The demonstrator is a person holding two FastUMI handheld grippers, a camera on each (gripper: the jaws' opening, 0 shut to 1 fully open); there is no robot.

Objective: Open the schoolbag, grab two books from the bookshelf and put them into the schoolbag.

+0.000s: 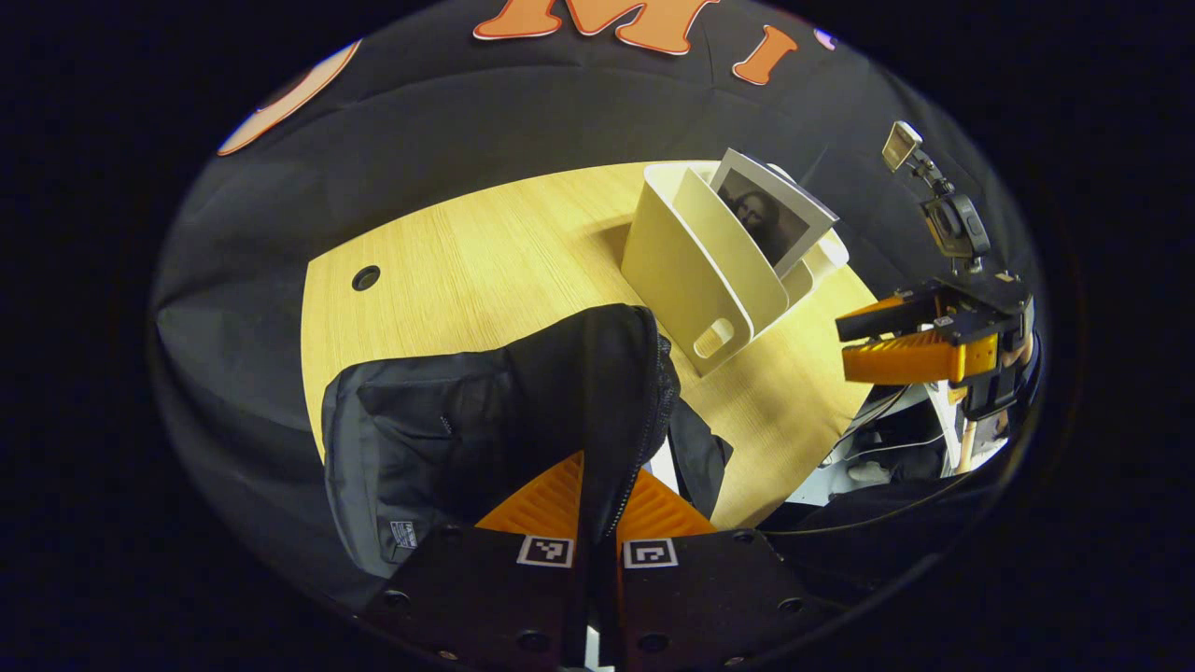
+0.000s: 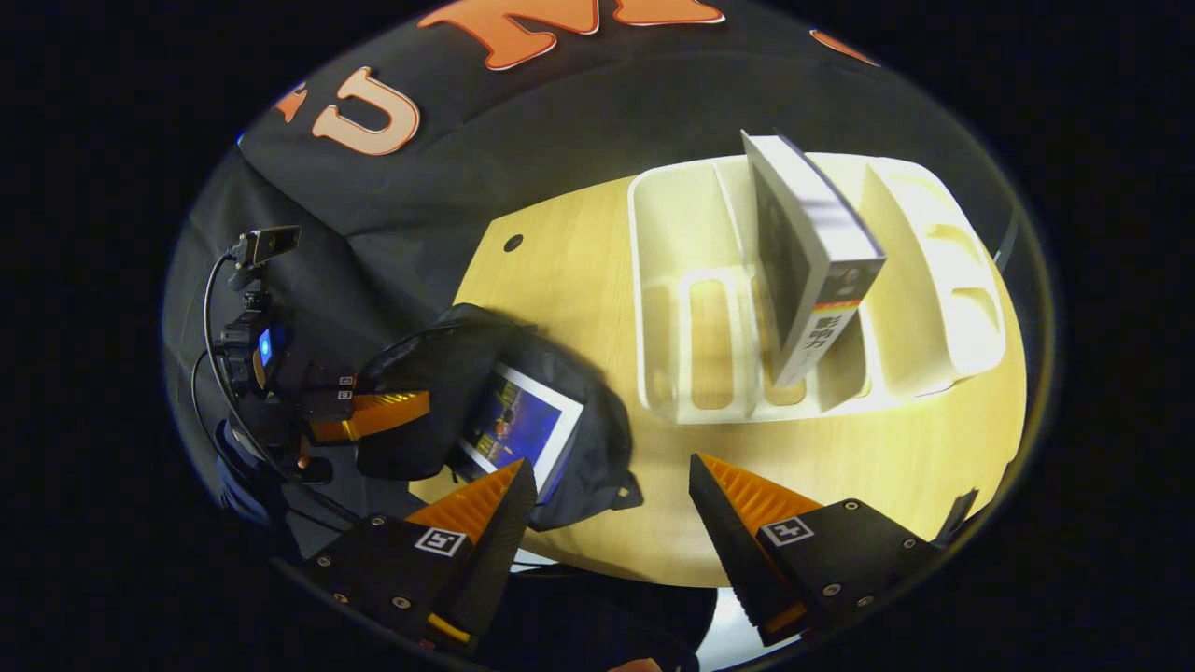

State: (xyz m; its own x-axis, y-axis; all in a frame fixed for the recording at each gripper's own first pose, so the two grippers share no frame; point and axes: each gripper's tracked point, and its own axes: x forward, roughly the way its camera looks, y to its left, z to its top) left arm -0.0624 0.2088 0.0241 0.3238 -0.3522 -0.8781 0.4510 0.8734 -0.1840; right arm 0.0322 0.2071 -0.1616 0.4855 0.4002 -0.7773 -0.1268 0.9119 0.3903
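Note:
The black schoolbag (image 1: 448,420) lies on the wooden table (image 1: 485,252), and my left gripper (image 1: 609,471) is shut on the raised edge of its opening. In the right gripper view the left gripper (image 2: 411,408) holds the schoolbag (image 2: 597,439) open; a book with a blue cover (image 2: 523,425) lies inside. One grey book (image 2: 812,271) stands tilted in the cream bookshelf (image 2: 672,308). That book (image 1: 770,219) and the bookshelf (image 1: 681,271) are also in the left gripper view. My right gripper (image 2: 611,490) is open and empty over the table's near edge, between bag and shelf; the right gripper (image 1: 843,347) hangs right of the shelf.
A round cable hole (image 1: 366,277) sits in the table top behind the bag. The bookshelf has several empty slots (image 2: 920,280) beside the standing book. Bare wood (image 2: 868,467) lies in front of the shelf. Black cloth wall surrounds the table.

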